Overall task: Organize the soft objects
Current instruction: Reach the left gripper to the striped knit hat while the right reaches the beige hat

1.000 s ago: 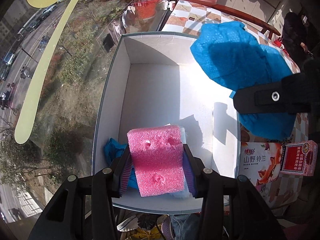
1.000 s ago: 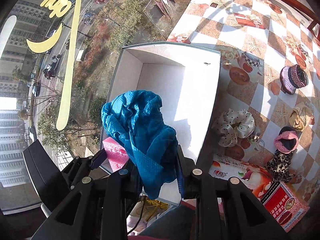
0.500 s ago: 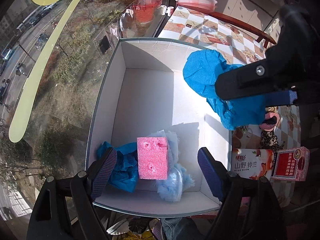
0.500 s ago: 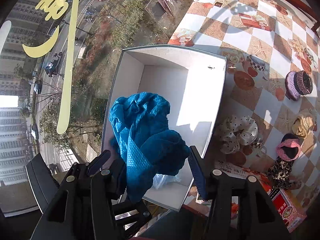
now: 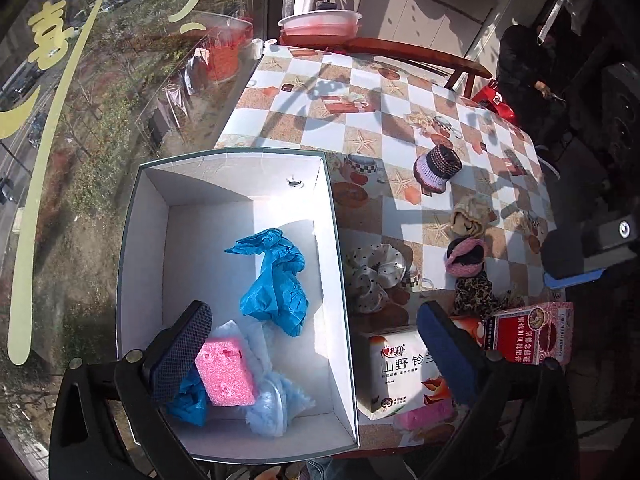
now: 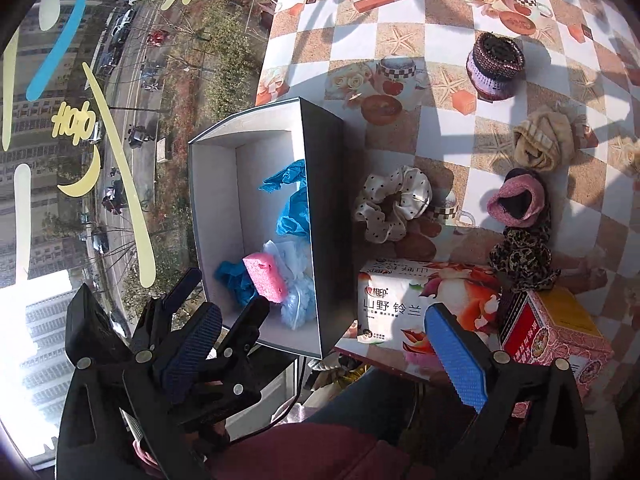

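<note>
A white open box [image 5: 132, 240] [image 6: 212, 200] stands at the table's window edge. Inside lie a blue cloth [image 5: 276, 280] [image 6: 294, 204], a pink sponge [image 5: 226, 372] [image 6: 264, 276], a pale blue puff [image 5: 272, 400] and another blue cloth [image 5: 188, 400]. My left gripper [image 5: 316, 352] is open and empty above the box's near right corner. My right gripper [image 6: 332, 356] is open and empty, right of the box. On the table lie a polka-dot scrunchie [image 5: 376, 272] [image 6: 394, 204], a pink sock [image 6: 516, 200], a beige cloth [image 6: 544, 144], a leopard scrunchie [image 6: 520, 256] and a knitted cup [image 6: 496, 66].
A tissue pack [image 5: 404, 368] [image 6: 416, 300] and a red carton [image 5: 532, 332] [image 6: 556, 320] sit at the near table edge. A window is left of the box. A wooden chair [image 5: 420, 50] and a red basin [image 5: 320, 24] stand at the far end.
The left gripper let go of the pink sponge, opened and drew back. The right gripper opened, dropped the blue cloth into the box and moved right over the table.
</note>
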The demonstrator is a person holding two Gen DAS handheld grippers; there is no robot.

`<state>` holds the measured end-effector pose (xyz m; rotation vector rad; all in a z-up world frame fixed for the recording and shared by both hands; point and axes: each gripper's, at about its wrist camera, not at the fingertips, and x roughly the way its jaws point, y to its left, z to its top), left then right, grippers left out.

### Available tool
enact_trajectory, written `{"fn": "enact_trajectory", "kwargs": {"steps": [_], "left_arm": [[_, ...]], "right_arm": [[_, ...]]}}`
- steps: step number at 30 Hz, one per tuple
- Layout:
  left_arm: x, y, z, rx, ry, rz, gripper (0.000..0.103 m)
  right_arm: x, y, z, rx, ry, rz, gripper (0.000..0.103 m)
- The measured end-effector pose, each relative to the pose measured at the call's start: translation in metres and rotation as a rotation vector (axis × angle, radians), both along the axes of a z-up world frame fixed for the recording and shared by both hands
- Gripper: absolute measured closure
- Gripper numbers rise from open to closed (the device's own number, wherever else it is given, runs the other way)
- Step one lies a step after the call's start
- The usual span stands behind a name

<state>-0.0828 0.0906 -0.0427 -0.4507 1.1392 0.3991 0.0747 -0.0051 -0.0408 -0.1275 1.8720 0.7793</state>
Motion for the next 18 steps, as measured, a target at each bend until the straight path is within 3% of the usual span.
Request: {"fn": "enact_trajectory", "kwargs": {"steps": [5, 9, 13, 18], "left_arm": [[0.032, -0.013, 0.007, -0.024, 0.004, -0.055, 0.0], [0.044, -0.024, -0.003, -0.053, 0.038, -0.075, 0.0], [0.051, -0.037, -0.012, -0.07, 0.076, -0.079, 0.0], [0.061, -0.05, -0.016, -0.058, 0.118, -0.08, 0.0]], "right_arm": [[0.038, -0.06, 0.025, -0.032, -0.034, -0.087, 0.001], [0.07, -0.1, 0.024, -0.133, -0.092, -0.128, 0.001], [0.098, -0.12, -0.007, -0.254, -0.126, -0.099, 0.001], [0.13, -0.114, -0.062, -0.313, -0.154, -0.043, 0.001]]}}
